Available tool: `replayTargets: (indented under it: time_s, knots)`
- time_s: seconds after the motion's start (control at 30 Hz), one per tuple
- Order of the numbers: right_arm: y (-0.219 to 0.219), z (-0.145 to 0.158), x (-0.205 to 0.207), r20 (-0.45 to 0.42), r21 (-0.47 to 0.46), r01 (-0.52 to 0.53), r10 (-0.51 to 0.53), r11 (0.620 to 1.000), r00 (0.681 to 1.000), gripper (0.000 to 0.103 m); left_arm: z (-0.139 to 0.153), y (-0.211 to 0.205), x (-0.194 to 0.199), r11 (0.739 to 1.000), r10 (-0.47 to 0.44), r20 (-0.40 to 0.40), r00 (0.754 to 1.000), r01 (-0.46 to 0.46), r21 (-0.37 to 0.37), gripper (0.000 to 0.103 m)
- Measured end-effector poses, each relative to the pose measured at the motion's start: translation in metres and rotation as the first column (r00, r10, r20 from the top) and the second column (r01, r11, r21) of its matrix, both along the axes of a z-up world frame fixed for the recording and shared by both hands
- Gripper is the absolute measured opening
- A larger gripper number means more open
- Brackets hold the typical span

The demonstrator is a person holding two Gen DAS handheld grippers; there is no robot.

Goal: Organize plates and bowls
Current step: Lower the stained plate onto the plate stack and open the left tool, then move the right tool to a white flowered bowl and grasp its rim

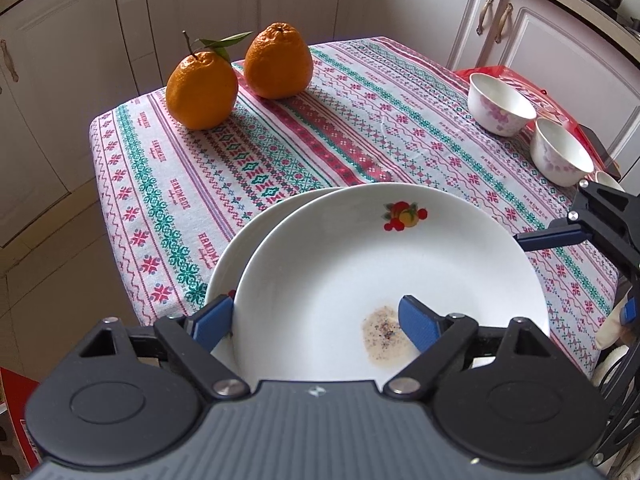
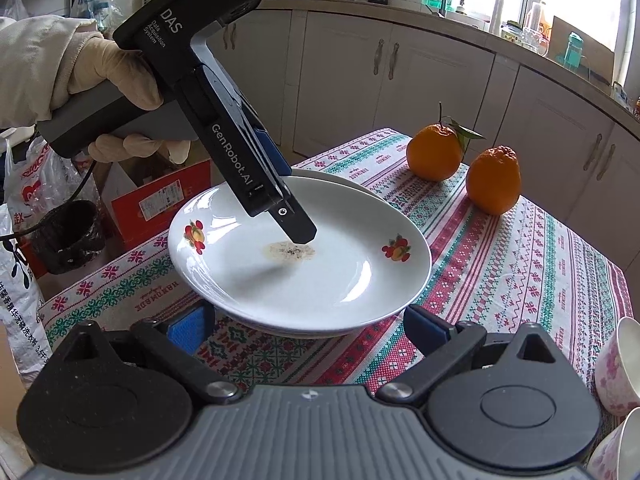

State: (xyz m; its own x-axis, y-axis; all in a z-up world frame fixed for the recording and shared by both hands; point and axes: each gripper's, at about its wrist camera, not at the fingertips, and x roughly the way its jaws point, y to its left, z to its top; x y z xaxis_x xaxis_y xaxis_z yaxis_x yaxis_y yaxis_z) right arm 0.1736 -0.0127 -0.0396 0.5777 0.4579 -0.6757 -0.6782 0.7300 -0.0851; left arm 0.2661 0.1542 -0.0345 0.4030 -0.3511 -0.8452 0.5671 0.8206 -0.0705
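A white plate (image 1: pixel 360 264) with fruit prints and a brown stain lies on a second white plate (image 1: pixel 228 264), shifted to its right. My left gripper (image 1: pixel 316 322) is open: one finger is outside the top plate's rim and the other is over its inside. In the right wrist view the stacked plates (image 2: pixel 352 276) sit ahead, and the left gripper (image 2: pixel 280 196) reaches over the top plate. My right gripper (image 2: pixel 304 328) is open and empty, just in front of the plates. Two white floral bowls (image 1: pixel 500 102) (image 1: pixel 560 152) stand at the table's right edge.
Two oranges (image 1: pixel 202 88) (image 1: pixel 278 62) sit at the table's far corner on the patterned tablecloth (image 1: pixel 320 128). A red bag (image 1: pixel 532 88) lies under the bowls. White cabinets (image 2: pixel 400 88) surround the table. A box and bags (image 2: pixel 160 200) stand on the floor beside it.
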Motion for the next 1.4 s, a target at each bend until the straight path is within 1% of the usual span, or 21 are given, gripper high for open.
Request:
replayTargets:
  time_s: [0.27,0.47,0.6,0.77,0.93,1.07,1.2,1.3,1.37,1.4]
  knots:
    - [0.001,-0.002,0.003,-0.005,0.002,-0.004,0.004,1.0,1.0,0.102,0.001,-0.002,-0.003,1.0,0.009,0.032,0.999,-0.009,0.023,0.092]
    - [0.003,-0.004,0.006,-0.014,0.003,-0.009,0.009,1.0,1.0,0.102,0.002,0.001,-0.002,1.0,0.014,0.051,0.999,-0.015,0.021,0.095]
    - [0.002,-0.005,0.007,-0.024,-0.004,0.005,-0.005,1.0,1.0,0.103,0.002,0.001,-0.002,0.999,0.023,0.08,0.997,-0.026,0.047,0.096]
    - [-0.002,-0.003,0.008,-0.029,0.003,0.029,-0.029,1.0,0.999,0.103,0.001,0.004,-0.003,0.999,0.031,0.09,0.995,-0.034,0.027,0.096]
    - [-0.007,0.003,0.006,-0.016,0.007,0.042,-0.042,0.999,0.999,0.103,0.005,0.001,-0.011,0.999,0.036,0.135,0.99,-0.038,0.016,0.096]
    - [-0.011,0.009,0.001,0.005,0.01,0.054,-0.054,0.999,0.999,0.103,0.017,-0.003,-0.022,0.999,0.046,0.212,0.976,-0.049,0.008,0.097]
    - [-0.021,0.018,-0.006,0.03,0.021,0.074,-0.074,0.997,0.997,0.103,0.03,-0.008,-0.039,0.998,0.055,0.286,0.957,-0.055,-0.01,0.097]
    - [-0.031,0.024,-0.013,0.054,0.025,0.098,-0.099,0.995,0.994,0.103,0.038,-0.016,-0.057,0.998,0.057,0.338,0.939,-0.056,-0.011,0.097]
    - [-0.038,0.028,-0.018,0.071,0.027,0.114,-0.116,0.993,0.991,0.103,0.043,-0.022,-0.07,0.998,0.059,0.367,0.928,-0.054,-0.024,0.097]
    - [-0.043,0.03,-0.021,0.081,0.031,0.124,-0.126,0.992,0.989,0.103,0.046,-0.027,-0.079,0.998,0.064,0.389,0.919,-0.056,-0.033,0.097]
